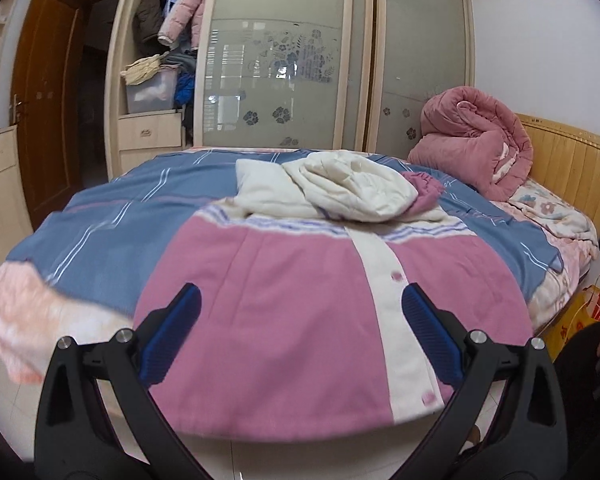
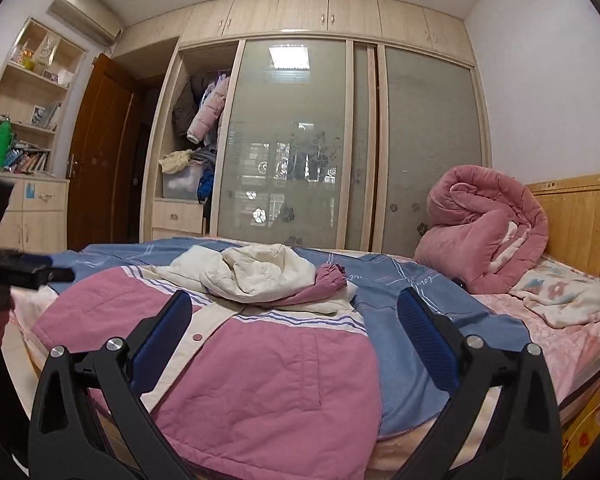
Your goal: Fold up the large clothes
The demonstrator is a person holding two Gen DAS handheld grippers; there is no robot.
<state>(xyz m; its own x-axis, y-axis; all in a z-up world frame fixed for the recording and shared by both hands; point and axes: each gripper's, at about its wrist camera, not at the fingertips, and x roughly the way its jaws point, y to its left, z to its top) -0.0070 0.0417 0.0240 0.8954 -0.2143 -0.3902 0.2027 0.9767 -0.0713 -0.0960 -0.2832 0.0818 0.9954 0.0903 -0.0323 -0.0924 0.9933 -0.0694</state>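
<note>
A large pink padded jacket [image 1: 292, 312] with a cream button placket and cream hood [image 1: 352, 188] lies flat on the bed, its hem at the near edge. It also shows in the right wrist view [image 2: 260, 376], with the hood [image 2: 256, 272] and a pink cuff [image 2: 332, 276] bunched at the far end. My left gripper [image 1: 300, 332] is open and empty, just above the jacket's hem. My right gripper [image 2: 294, 340] is open and empty, over the jacket's right side.
A blue striped sheet [image 1: 112, 216] covers the bed. A rolled pink quilt [image 1: 472, 144] sits by the wooden headboard [image 1: 572, 160]. A wardrobe with sliding glass doors [image 1: 276, 68] stands behind. A yellow bag [image 1: 580, 320] stands on the floor at the right.
</note>
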